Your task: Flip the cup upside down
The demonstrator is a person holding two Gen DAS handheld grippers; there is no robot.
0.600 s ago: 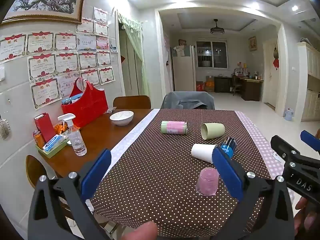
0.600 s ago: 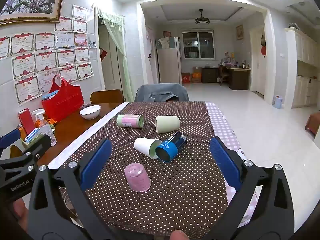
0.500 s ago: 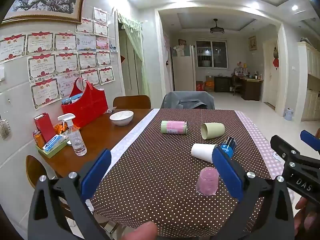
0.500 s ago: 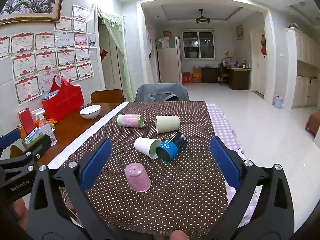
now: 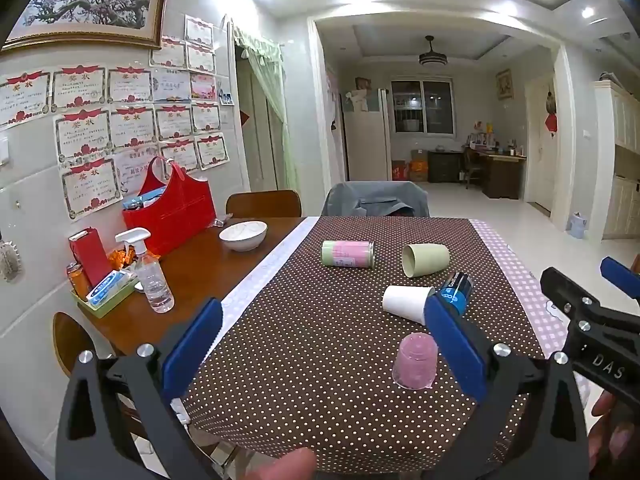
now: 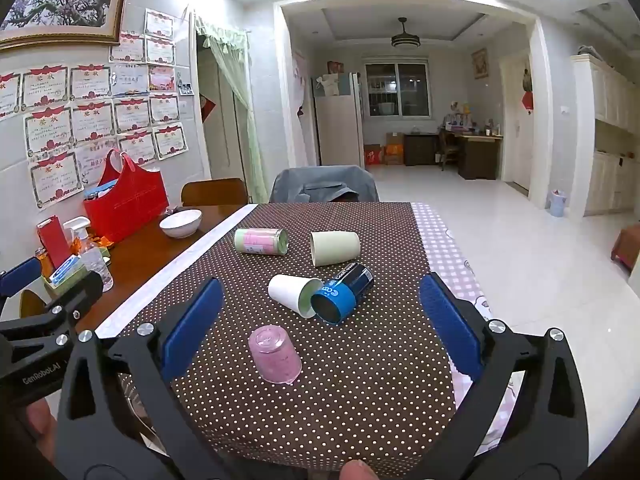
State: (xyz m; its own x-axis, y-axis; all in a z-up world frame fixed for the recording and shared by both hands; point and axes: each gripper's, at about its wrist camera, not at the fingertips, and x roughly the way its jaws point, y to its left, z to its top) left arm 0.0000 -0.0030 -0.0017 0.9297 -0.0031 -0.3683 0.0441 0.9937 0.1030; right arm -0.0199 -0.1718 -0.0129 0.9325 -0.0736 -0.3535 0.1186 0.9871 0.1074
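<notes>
I count five cups on the dotted brown cloth (image 6: 360,400) over the tabletop (image 5: 192,280). One pink translucent cup (image 6: 275,355) (image 5: 414,361) stands mouth down, nearest me. Four lie on their sides: a white paper cup (image 6: 290,293) (image 5: 406,303), a blue printed cup (image 6: 342,293) (image 5: 454,292) touching it, a pale green cup (image 6: 334,247) (image 5: 425,259), and a pink-and-green cylinder (image 6: 261,241) (image 5: 347,253), maybe a can, hard to tell.

Two grippers. Left hand-held gripper (image 5: 320,352) is spread wide and holds nothing; the pink cup sits just inside its right pad. Right hand-held gripper (image 6: 320,328) is also wide open and empty, pink cup between its pads, untouched.

The cloth's near edge lies just below both grippers. One white bowl (image 5: 243,235) and one spray bottle (image 5: 150,276) stand on bare wood to the left, well apart.
</notes>
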